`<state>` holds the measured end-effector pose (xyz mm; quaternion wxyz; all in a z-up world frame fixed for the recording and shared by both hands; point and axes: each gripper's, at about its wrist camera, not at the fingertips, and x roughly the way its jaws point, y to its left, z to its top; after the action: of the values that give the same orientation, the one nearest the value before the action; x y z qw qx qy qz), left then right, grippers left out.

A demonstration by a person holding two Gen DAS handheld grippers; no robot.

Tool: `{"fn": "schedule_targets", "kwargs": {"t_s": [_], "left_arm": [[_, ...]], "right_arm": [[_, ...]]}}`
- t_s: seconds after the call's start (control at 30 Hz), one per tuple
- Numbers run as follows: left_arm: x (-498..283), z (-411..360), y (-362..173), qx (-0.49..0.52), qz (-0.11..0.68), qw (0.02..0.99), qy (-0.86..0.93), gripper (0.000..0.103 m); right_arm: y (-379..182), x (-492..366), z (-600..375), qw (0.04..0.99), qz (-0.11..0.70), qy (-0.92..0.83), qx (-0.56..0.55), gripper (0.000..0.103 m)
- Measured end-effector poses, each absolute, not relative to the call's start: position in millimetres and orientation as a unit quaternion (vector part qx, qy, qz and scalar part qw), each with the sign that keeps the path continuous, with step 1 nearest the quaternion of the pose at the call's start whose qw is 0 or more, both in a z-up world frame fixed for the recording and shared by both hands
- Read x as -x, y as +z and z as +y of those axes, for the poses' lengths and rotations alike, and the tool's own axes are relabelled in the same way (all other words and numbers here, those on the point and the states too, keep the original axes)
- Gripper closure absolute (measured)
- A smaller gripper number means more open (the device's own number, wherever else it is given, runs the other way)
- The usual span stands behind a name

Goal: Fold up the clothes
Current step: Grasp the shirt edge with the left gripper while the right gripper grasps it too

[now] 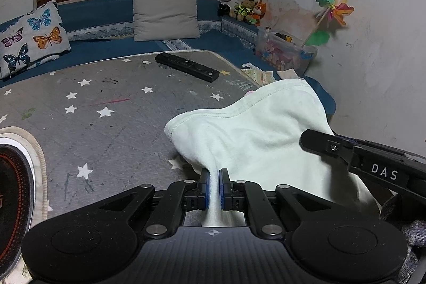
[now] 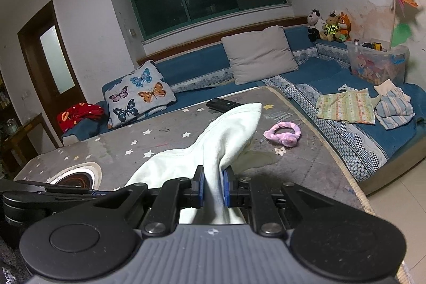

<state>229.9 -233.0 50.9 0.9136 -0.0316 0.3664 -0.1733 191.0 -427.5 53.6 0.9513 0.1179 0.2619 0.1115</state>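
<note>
A pale mint-white garment (image 1: 247, 129) is held up over a grey star-patterned mat (image 1: 106, 124). My left gripper (image 1: 214, 172) is shut on a bunched fold of it near its lower edge. My right gripper (image 2: 213, 172) is shut on another fold of the same garment (image 2: 229, 129), which rises ahead of the pads to a peak. The right gripper's black body (image 1: 372, 161) shows at the right of the left wrist view, close beside the cloth. The left gripper's body (image 2: 48, 190) shows at the left of the right wrist view.
A black remote (image 1: 186, 65) lies at the mat's far edge. A pink headband (image 2: 283, 135) lies on the mat (image 2: 133, 148) to the right. A blue sofa (image 2: 319, 71) holds pillows, folded clothes (image 2: 346, 105), a toy box (image 2: 378, 63) and plush toys. A round patterned disc (image 1: 13, 190) is at left.
</note>
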Motion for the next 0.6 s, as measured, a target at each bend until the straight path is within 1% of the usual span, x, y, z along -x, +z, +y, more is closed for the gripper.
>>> {"fn": "schedule_targets", "kwargs": {"t_s": [0.6], "left_arm": [[-234, -244, 34, 0.026, 0.389, 0.904, -0.173, 0.096]], "right_arm": [[35, -195, -435, 0.944, 0.288, 0.102, -0.126, 0.09]]}}
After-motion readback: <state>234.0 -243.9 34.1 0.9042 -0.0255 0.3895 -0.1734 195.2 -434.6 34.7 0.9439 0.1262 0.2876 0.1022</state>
